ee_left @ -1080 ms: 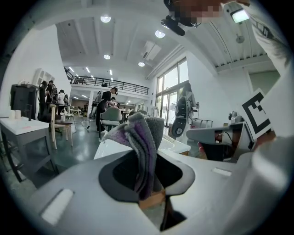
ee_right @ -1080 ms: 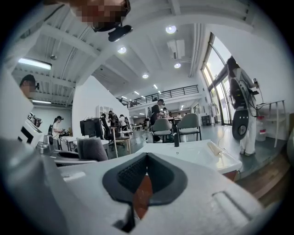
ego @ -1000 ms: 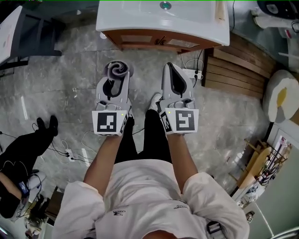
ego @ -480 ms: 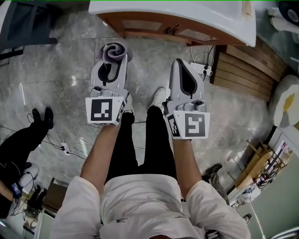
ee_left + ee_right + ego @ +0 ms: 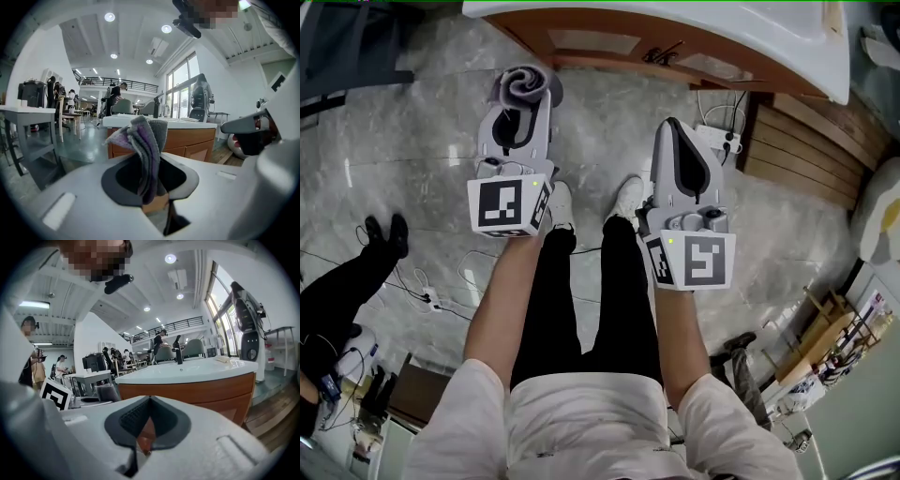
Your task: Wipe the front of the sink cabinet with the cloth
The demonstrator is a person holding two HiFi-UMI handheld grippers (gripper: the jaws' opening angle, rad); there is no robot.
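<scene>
Wiping had not begun, I judged; the left gripper (image 5: 521,111) was clamped on the bunched cloth (image 5: 525,82), short of the sink cabinet (image 5: 592,41) front; the right gripper (image 5: 674,131) was closed, empty.

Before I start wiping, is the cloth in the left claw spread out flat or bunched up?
Bunched up. The cloth sticks up from the shut left claw in crumpled folds, not spread flat.

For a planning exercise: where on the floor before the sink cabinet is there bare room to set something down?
Bare grey marble floor lies left of the left tongs gripping the grey-purple cloth, and between them and the right tongs, below the brown wooden sink cabinet. Crowded: white power strip by the wooden slats.
</scene>
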